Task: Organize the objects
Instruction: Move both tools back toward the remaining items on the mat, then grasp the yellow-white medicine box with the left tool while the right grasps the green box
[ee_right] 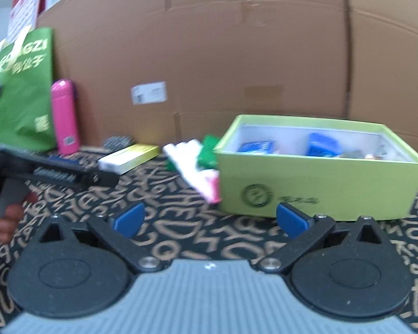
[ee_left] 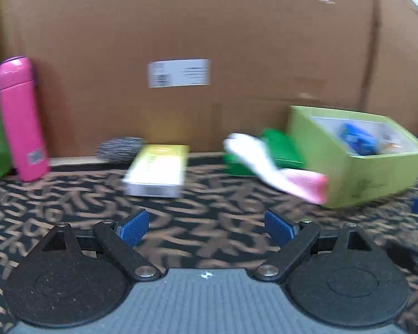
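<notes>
Left wrist view: the left claw (ee_left: 206,226) is released, fingers spread wide with nothing between them, above the patterned tabletop (ee_left: 209,239). Ahead and slightly left of its centre line lies the yellow-and-white carton (ee_left: 157,168), flat on the tabletop, long axis running away from the claw toward the cardboard wall (ee_left: 209,41). Ahead and to the right lies the white-and-pink tube (ee_left: 276,168), long axis diagonal, pink end touching or just beside the green box (ee_left: 373,178). A green packet (ee_left: 281,147) lies behind the tube.

Right wrist view: the right claw (ee_right: 210,220) is also released and empty. The green box (ee_right: 317,183) sits just ahead and right of it, open, with blue packs (ee_right: 321,144) inside.

Judgement: the loose items belong in the box. The carton is nearer the left claw; the tube lies between both.

Differences between views: only the right wrist view shows the box compartments and the left tool and hand (ee_right: 5,222) at the frame's left edge. Motion blur in the left wrist view obscures the tube's contact with the box. A pink bottle (ee_left: 21,119) and a steel scourer (ee_left: 119,147) stand well apart, at the wall.
</notes>
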A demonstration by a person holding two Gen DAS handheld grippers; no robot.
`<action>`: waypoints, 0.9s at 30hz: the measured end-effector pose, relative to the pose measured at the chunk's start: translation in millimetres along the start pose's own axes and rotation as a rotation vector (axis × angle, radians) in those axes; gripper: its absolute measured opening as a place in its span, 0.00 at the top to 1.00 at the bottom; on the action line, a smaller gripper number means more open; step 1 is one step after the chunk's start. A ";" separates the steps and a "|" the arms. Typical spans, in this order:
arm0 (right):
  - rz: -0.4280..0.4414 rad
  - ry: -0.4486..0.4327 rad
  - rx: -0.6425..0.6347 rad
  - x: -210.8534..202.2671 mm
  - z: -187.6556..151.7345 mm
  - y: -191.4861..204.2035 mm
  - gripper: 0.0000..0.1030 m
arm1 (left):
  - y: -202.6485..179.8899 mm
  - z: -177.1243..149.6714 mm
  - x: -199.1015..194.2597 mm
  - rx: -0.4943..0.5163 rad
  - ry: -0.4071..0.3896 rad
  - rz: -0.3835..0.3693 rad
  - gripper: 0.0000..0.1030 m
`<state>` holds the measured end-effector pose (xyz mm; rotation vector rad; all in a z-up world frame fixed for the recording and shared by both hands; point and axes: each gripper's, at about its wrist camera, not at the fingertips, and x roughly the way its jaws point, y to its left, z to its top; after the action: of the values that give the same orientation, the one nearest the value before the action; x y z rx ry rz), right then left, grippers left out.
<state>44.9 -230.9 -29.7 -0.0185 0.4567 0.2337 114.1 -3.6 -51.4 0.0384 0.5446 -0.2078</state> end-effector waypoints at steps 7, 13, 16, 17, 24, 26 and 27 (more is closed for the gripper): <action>0.059 0.034 -0.055 7.0 1.8 39.1 0.00 | 42.1 25.7 70.2 -0.089 0.046 0.121 0.10; 0.063 0.055 -0.105 22.1 7.8 64.1 0.00 | 45.2 32.7 114.9 0.000 0.128 0.109 0.20; 0.049 0.045 -0.153 34.3 13.7 75.5 0.04 | 57.0 25.5 102.1 -0.027 0.123 0.047 0.31; 0.042 0.041 -0.167 38.6 15.9 77.8 0.06 | 59.7 22.0 93.9 -0.022 0.128 0.034 0.31; -0.097 0.038 -0.252 104.1 39.2 81.8 0.28 | 66.3 -5.8 26.3 0.011 0.175 -0.062 0.31; -0.151 0.052 -0.273 128.5 42.8 81.9 0.31 | 62.2 -13.1 12.6 0.042 0.176 -0.049 0.31; -0.177 0.062 -0.280 139.5 43.9 81.8 0.31 | 63.6 -15.8 8.2 0.052 0.173 -0.044 0.31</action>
<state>166.9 -117.6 -48.7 -0.3391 0.4781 0.1216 126.0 58.5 -70.4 0.0958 0.7129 -0.2627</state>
